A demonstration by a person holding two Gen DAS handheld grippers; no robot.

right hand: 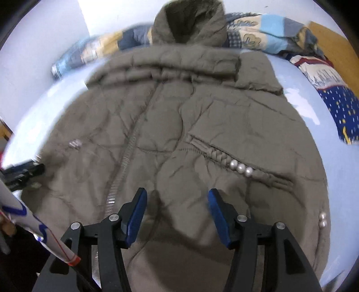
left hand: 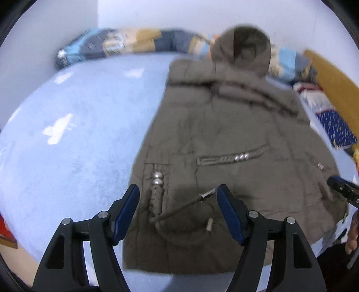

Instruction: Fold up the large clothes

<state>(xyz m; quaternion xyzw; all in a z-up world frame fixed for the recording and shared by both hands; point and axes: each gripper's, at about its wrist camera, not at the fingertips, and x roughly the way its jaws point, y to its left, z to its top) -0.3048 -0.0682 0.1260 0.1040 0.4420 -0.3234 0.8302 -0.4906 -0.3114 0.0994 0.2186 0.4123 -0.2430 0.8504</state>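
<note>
On the left, bare pale-blue bed sheet [left hand: 67, 134] runs up to a patchwork quilt [left hand: 116, 43] bunched against the wall. The left gripper [left hand: 177, 191] hangs over the coat's lower left side with its blue fingers [left hand: 125, 213] spread wide and nothing between them. The olive padded coat [right hand: 170, 107] lies front up on the sheet, hood [right hand: 190, 20] toward the quilt, both sleeves apparently already crossed over the chest. The right gripper [right hand: 177, 193] hovers over the lower front near the pearl-trimmed pocket [right hand: 241, 167], fingers likewise wide and empty. The sleeve stage looks finished; next, probably, each gripper takes a hem corner and carries it toward the hood.
</note>
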